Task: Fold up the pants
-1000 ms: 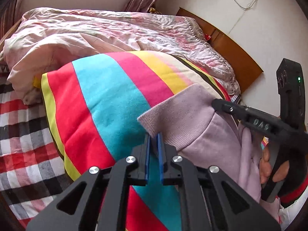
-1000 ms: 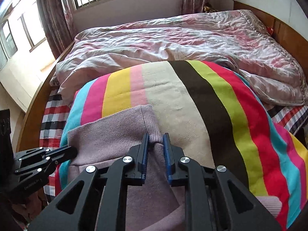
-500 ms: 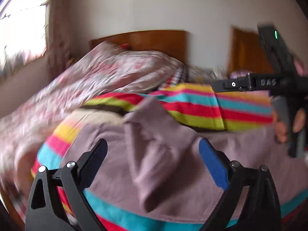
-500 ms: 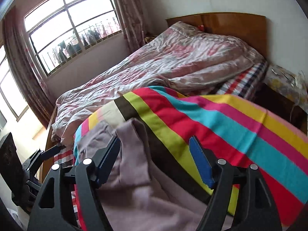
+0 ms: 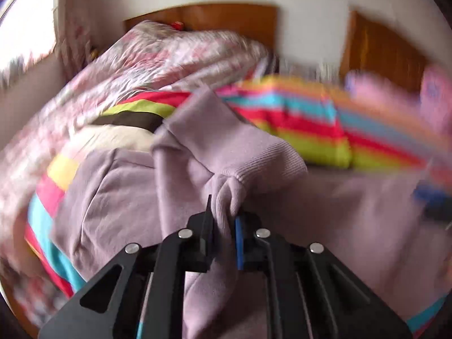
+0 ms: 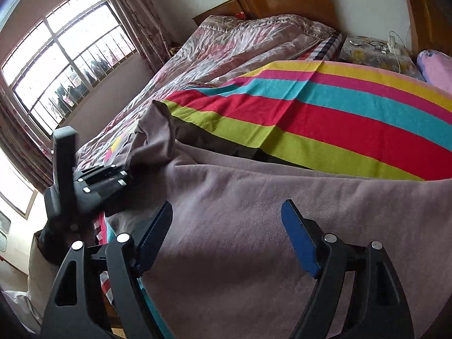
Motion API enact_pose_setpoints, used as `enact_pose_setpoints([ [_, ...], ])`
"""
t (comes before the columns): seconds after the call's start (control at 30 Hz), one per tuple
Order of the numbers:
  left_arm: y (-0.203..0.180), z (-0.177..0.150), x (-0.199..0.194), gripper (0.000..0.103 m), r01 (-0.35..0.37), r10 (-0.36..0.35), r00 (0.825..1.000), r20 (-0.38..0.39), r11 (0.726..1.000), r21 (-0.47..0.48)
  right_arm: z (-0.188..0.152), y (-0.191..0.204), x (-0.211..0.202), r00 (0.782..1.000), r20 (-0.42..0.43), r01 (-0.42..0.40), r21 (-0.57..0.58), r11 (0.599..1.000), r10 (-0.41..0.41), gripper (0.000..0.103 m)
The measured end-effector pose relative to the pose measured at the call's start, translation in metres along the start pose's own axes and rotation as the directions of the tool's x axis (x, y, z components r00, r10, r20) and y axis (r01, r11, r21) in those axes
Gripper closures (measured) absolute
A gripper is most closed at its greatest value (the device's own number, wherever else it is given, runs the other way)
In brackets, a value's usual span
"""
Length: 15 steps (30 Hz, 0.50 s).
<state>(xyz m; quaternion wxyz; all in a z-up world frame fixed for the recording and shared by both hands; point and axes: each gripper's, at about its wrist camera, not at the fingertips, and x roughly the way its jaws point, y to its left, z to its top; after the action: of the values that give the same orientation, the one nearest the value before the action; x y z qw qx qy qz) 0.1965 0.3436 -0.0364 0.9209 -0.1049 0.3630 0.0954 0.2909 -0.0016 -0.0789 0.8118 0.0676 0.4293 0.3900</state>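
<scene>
Mid-fold: left tongs pinching the pants, right tongs free

Currently the lilac knit pants (image 5: 135, 197) lie spread over the striped blanket (image 6: 353, 118) on the bed, near its front edge. The left tongs (image 5: 223, 226) are clamped narrow on a bunched bit of the pants just below the ribbed cuff (image 5: 262, 158); fabric is visibly squeezed between the black pad and the blue pad. Their jaws have just been closing, with cloth between them. The gripped cuff end sits lifted and doubled over the rest of the garment. Left view is motion-blurred at the edges, so the far right of it is unreadable.

The right tongs (image 6: 226, 234) stand wide, jaws just been opening further, nothing pressed between the pads. They hover over flat pants fabric; I cannot tell whether the tips touch it. In the right view the left tongs (image 6: 113, 178) show at the left, on a raised hump of fabric.

Step in hand, my read: a regrasp partway through a fold, one leg end picked up, the other side not yet taken. Task looks early to middle; the pants are still mostly spread out.

Next move probably calls for the right tongs to close on the matching edge, then both carry the cloth across evenly. Risk: a one-sided pull skews the fold or drags the blanket.

A pink floral quilt (image 6: 240, 45) lies heaped behind, and a wooden headboard (image 6: 282, 2) stands at the wall.
</scene>
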Motion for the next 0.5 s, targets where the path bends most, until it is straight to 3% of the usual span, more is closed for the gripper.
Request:
enact_pose_setpoints([
  [0.07, 0.037, -0.002, -0.032, 0.092, 0.07, -0.051, 0.992, 0.112, 0.983, -0.168, 0.0, 0.001, -0.004, 1.0, 0.009, -0.001, -0.022, 1.0, 0.001, 0.025],
  [0.1, 0.061, -0.008, -0.044, 0.092, 0.123, -0.081, 0.984, 0.162, 0.956, -0.265, 0.0, 0.0, -0.005, 1.0, 0.011, -0.002, -0.025, 1.0, 0.002, 0.025],
  [0.13, 0.099, -0.022, -0.05, 0.091, 0.203, -0.127, 0.97, 0.206, 0.892, -0.404, 0.0, -0.001, -0.005, 1.0, 0.013, -0.003, -0.021, 1.0, 0.003, 0.025],
  [0.23, 0.167, -0.064, -0.032, 0.079, 0.264, -0.193, 0.965, 0.179, 0.719, -0.643, 0.002, -0.005, -0.001, 1.0, 0.006, -0.017, -0.002, 1.0, 0.017, 0.025],
  [0.27, 0.181, -0.076, -0.026, 0.066, 0.249, -0.194, 0.968, 0.158, 0.692, -0.678, 0.002, -0.006, 0.002, 1.0, 0.0, -0.016, -0.005, 1.0, 0.016, 0.025],
  [0.3, 0.191, -0.085, -0.023, 0.062, 0.255, -0.205, 0.966, 0.156, 0.674, -0.693, 0.003, -0.007, 0.005, 1.0, -0.004, -0.013, -0.008, 1.0, 0.013, 0.025],
  [0.33, 0.199, -0.091, -0.021, 0.057, 0.32, -0.266, 0.945, 0.189, 0.643, -0.695, 0.002, -0.006, 0.006, 1.0, -0.009, -0.009, -0.015, 1.0, 0.009, 0.025],
  [0.37, 0.203, -0.092, -0.023, 0.05, 0.344, -0.286, 0.936, 0.203, 0.632, -0.695, 0.004, -0.006, 0.008, 1.0, -0.016, 0.003, -0.032, 0.999, -0.003, 0.025],
  [0.4, 0.203, -0.089, -0.027, 0.047, 0.332, -0.272, 0.941, 0.201, 0.641, -0.692, 0.007, -0.006, 0.009, 1.0, -0.018, 0.021, -0.054, 0.998, -0.022, 0.026],
  [0.43, 0.202, -0.082, -0.042, 0.039, 0.257, -0.176, 0.966, 0.188, 0.684, -0.682, 0.009, -0.006, 0.008, 0.999, -0.014, 0.04, -0.079, 0.996, -0.041, 0.027],
  [0.47, 0.197, -0.073, -0.059, 0.037, 0.175, -0.061, 0.979, 0.192, 0.732, -0.659, 0.015, -0.007, 0.004, 0.998, -0.003, 0.058, -0.115, 0.992, -0.058, 0.031],
  [0.5, 0.191, -0.062, -0.069, 0.037, 0.146, -0.015, 0.977, 0.211, 0.771, -0.62, 0.019, -0.008, 0.001, 0.998, 0.003, 0.066, -0.137, 0.988, -0.066, 0.032],
])
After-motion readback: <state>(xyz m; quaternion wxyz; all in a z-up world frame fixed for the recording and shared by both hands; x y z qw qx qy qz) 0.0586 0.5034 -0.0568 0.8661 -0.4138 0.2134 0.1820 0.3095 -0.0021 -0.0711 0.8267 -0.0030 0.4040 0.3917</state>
